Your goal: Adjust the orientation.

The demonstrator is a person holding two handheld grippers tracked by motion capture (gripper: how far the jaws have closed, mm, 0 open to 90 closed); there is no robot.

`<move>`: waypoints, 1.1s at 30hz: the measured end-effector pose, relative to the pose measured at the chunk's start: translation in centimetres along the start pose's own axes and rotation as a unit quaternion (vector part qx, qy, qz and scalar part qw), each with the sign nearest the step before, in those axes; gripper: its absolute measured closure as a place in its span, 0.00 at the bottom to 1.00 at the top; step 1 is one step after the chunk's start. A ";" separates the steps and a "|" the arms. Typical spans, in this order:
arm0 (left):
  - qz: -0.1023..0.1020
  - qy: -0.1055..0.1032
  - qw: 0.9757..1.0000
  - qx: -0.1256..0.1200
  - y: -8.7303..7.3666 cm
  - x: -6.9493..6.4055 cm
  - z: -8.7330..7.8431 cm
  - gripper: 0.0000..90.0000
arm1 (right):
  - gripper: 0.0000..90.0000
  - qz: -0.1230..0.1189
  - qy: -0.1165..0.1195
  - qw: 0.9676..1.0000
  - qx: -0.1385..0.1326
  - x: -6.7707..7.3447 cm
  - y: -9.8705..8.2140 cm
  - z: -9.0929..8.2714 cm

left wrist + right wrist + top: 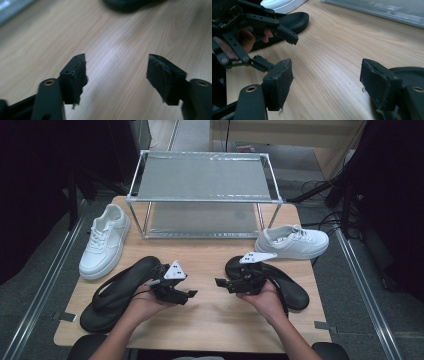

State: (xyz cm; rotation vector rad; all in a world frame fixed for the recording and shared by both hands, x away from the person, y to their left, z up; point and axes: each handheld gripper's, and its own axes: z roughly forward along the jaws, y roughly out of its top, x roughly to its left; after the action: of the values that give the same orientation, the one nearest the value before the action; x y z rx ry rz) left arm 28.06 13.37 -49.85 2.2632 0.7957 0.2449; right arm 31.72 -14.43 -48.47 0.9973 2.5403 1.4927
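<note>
Left black slipper (120, 290) beside left gripper (192, 294); jaws apart, empty.

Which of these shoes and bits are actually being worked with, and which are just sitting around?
In hand:
left tool, jaws open, nothing held
right tool, jaws open, nothing held
left black sandal, beside the left tool
right black sandal, beside the right tool

Lying about:
left white sneaker
right white sneaker
metal rack
table

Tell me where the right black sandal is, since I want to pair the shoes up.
In the high view the right black sandal lies on the table's right side, under the right hand, just in front of the right white sneaker.
</note>
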 end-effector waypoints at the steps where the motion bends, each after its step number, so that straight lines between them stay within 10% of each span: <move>1: -0.007 -0.015 1.000 0.010 -0.1 0.2 0.0 0.38 | 0.31 0.000 0.000 1.000 0.000 0.0 0.0 0.0; 17: -0.022 -0.046 0.998 0.030 -0.3 1.3 -1.3 0.45 | 0.42 -0.013 0.000 1.000 0.015 -0.1 -0.2 -0.6; 33: -0.039 -0.024 0.999 0.025 -1.3 2.5 -3.1 0.45 | 0.42 -0.013 -0.005 0.999 0.031 -0.2 -0.4 0.1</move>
State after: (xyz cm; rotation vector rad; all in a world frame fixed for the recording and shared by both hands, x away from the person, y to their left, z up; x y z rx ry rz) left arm 28.21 17.39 -48.61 2.2706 0.8733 0.1353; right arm 31.71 -14.63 -48.94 0.9710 2.5963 1.4078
